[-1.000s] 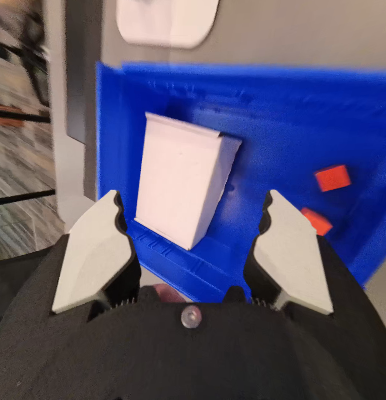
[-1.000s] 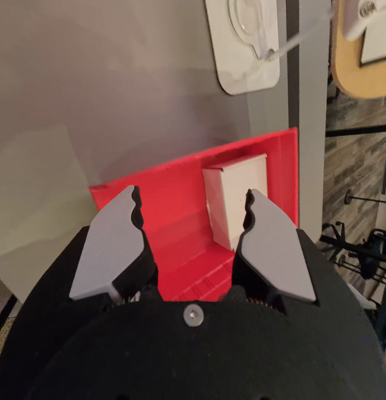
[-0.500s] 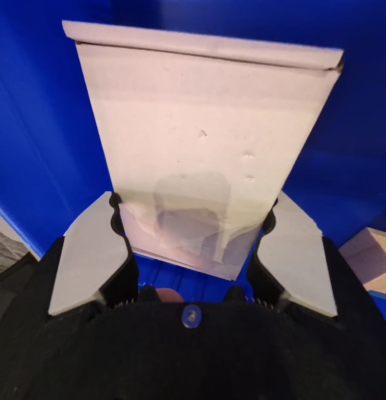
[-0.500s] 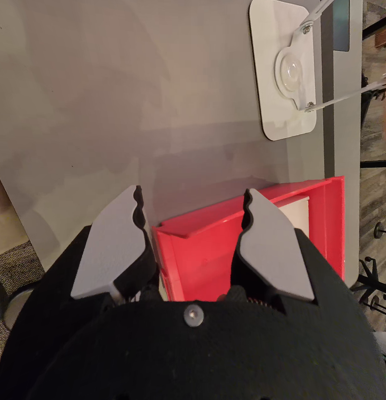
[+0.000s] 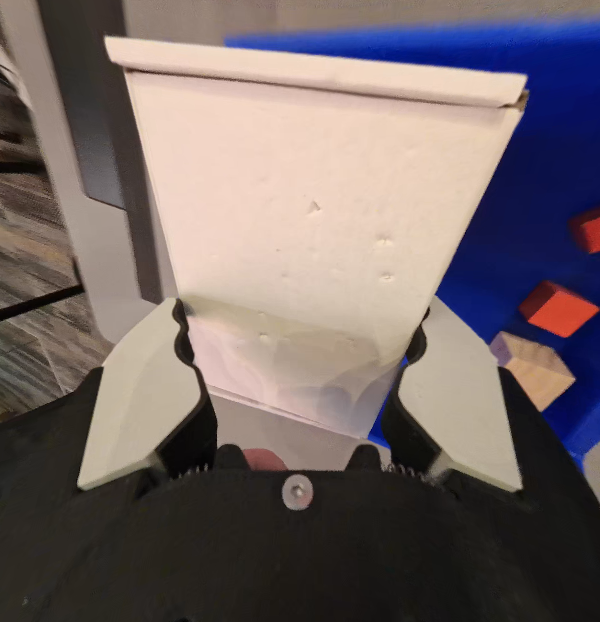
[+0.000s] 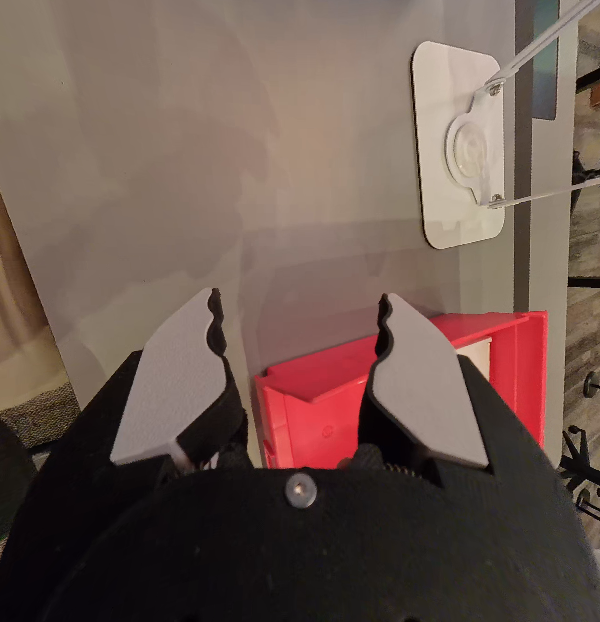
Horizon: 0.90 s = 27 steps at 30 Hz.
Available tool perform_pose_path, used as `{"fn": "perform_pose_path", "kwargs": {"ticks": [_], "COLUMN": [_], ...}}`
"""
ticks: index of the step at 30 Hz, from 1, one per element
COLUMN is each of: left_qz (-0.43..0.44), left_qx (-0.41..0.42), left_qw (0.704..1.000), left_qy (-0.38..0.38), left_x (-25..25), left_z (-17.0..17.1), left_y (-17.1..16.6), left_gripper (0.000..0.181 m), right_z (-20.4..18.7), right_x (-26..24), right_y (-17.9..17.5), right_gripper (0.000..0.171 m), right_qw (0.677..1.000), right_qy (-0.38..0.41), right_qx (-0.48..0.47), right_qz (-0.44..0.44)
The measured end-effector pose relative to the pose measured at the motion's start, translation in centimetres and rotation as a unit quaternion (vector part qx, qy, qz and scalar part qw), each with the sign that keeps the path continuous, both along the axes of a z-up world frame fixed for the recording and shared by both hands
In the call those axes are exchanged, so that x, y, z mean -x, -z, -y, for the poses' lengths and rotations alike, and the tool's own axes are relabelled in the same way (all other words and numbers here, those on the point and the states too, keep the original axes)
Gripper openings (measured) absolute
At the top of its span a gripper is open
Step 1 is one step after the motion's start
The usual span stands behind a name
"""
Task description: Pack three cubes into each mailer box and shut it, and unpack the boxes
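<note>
Two pairs of tongs are seen. The left tongs (image 5: 300, 323) are pinched on the lower sides of a closed white mailer box (image 5: 302, 215), which is held above the grey worktop (image 5: 187, 13), beside a blue bin (image 5: 527, 141). In this bin two red cubes (image 5: 557, 309) and one pale wooden cube (image 5: 534, 370) are seen. The right tongs (image 6: 300, 309) are spread with nothing between them, over a red bin (image 6: 325, 427). Inside its far corner a second white box (image 6: 473, 356) is partly seen.
</note>
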<state>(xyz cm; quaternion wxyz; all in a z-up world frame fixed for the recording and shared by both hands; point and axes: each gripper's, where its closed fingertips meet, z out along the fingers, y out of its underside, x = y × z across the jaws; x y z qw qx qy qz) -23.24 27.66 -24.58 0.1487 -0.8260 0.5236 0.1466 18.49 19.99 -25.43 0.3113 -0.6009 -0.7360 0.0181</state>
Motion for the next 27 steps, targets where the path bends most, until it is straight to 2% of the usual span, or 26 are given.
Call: {"fn": "perform_pose_path", "kwargs": {"ticks": [3,6,12,18,23,27], "left_qz": [0.021,0.01,0.067,0.1,0.067,0.061], "left_qx": [-0.023,-0.028,-0.01,0.057,0.149,0.226], "left_qw": [0.999,0.997,0.99,0.982,0.978,0.966], "left_qy": [0.026,0.064,0.121,0.152,0.127,0.112], "left_x": [-4.0,-8.4,-20.2,-28.9,-31.1,-32.0], "left_z": [0.6,1.4,2.3,2.4,3.0,5.1], "left_y": [-3.6,-5.5,-6.1,-2.1,3.7,7.4], "left_gripper": [0.125,0.125,0.125,0.125,0.125,0.125], "right_z": [0.4,0.7,1.3,1.4,0.9,0.6], "right_x": [0.6,1.1,1.1,1.0,1.0,1.9], "right_y": [-0.8,-1.5,-3.0,-3.4,-0.6,1.7], "right_gripper": [0.09,0.091,0.092,0.099,0.102,0.101], "right_qw": [1.0,0.999,0.997,0.989,0.984,0.979], "right_qy": [-0.003,-0.008,-0.001,0.012,0.018,0.012], "right_qx": [-0.007,-0.022,-0.051,-0.122,-0.174,-0.202], "right_qz": [-0.016,-0.026,-0.061,-0.078,-0.016,0.018]}}
